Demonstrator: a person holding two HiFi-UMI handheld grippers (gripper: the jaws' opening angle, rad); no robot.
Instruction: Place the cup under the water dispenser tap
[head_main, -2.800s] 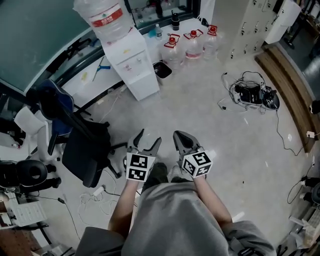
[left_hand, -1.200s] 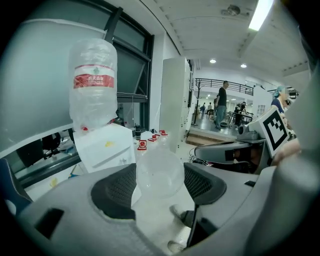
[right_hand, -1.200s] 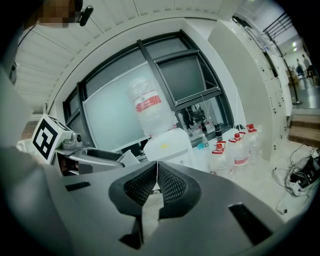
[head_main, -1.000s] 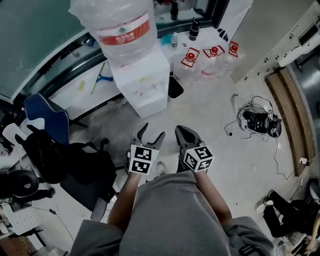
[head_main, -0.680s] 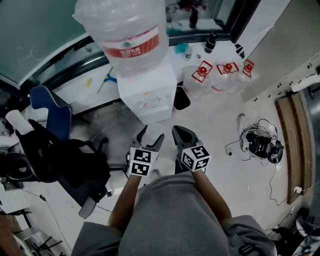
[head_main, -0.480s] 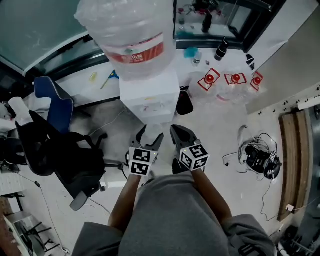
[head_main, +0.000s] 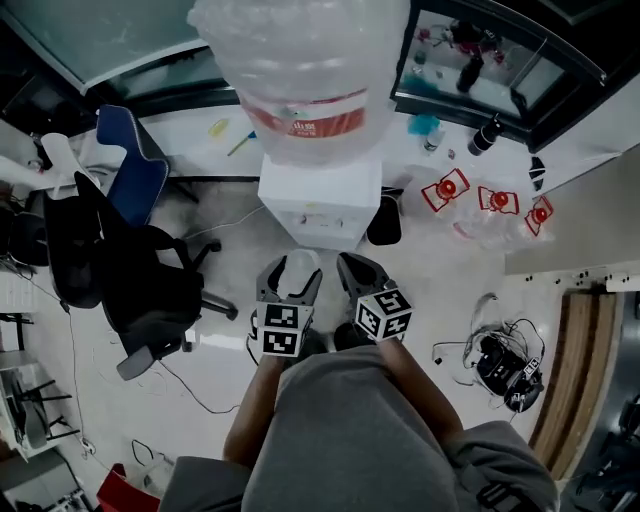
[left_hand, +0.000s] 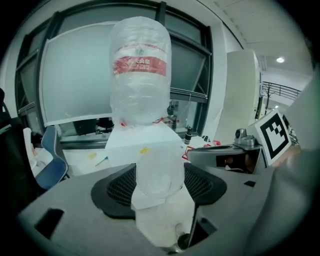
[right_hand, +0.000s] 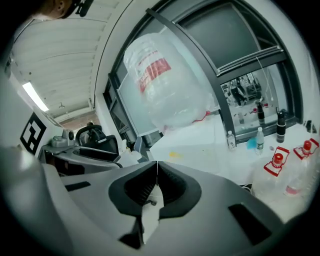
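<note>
A clear plastic cup (left_hand: 159, 172) sits upright between the jaws of my left gripper (left_hand: 160, 184), which is shut on it. In the head view the cup (head_main: 299, 268) shows at the left gripper's (head_main: 291, 284) tips, just short of the white water dispenser (head_main: 320, 205). A large clear bottle (head_main: 310, 70) with a red label stands upside down on top of the dispenser. The taps cannot be made out. My right gripper (head_main: 352, 270) hangs beside the left one. Its jaws meet with nothing between them in the right gripper view (right_hand: 156, 167).
A black office chair (head_main: 140, 290) and a blue chair (head_main: 130, 165) stand to the left. A black bin (head_main: 385, 218) sits right of the dispenser, with several red-capped water jugs (head_main: 490, 205) beyond it. Cables and gear (head_main: 500, 365) lie on the floor at the right.
The person has walked towards the dispenser, which now stands directly in front of both grippers. The grippers keep the same pose in front of the body.
</note>
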